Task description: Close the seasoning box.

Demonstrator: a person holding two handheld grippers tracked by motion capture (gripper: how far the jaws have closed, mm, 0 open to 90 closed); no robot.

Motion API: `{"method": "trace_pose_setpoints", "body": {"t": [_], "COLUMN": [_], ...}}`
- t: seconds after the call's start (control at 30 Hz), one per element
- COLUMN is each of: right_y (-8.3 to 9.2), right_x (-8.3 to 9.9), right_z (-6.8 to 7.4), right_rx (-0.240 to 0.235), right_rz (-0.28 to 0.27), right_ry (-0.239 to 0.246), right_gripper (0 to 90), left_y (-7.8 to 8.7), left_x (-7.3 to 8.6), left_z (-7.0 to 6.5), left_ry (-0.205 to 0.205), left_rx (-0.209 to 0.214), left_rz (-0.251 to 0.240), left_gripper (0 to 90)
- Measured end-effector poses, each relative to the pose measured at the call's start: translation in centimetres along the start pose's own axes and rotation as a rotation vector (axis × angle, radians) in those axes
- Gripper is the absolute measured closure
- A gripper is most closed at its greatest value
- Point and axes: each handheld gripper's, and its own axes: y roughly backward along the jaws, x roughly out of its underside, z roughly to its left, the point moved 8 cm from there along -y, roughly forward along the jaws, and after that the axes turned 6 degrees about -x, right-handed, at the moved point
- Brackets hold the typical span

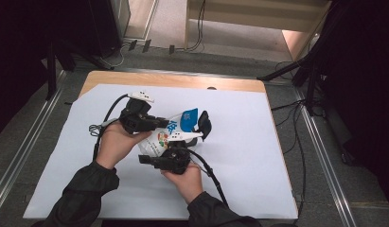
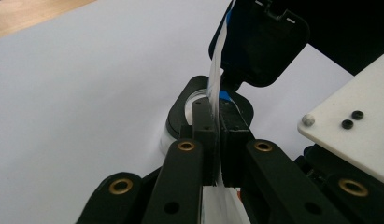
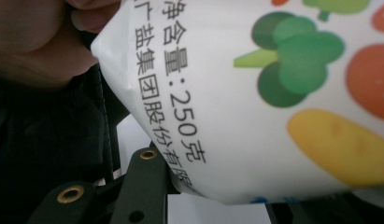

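High view — both grippers' fingers clamp one white pouch (image 1: 175,135) (printed vegetables) above table.

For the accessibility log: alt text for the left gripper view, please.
The left gripper has its two black jaws shut on the thin edge of a white and blue plastic pouch, above a white sheet covering the table.
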Motion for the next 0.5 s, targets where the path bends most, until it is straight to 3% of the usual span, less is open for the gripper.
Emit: {"method": "trace_pose_setpoints", "body": {"t": [0.5], "right_y": [0.05], "right_x": [-0.10], "right_z": [-0.05], "right_rx": [-0.007], "right_rz": [-0.003], "right_ry": [-0.006], "right_gripper": [69.4], "left_y": [-0.24], "left_x": [0.19], "left_z": [-0.17], "left_ry": [0.033], "left_rx": [0.049], "left_rz": [0.008], "left_gripper": [78.6]}}
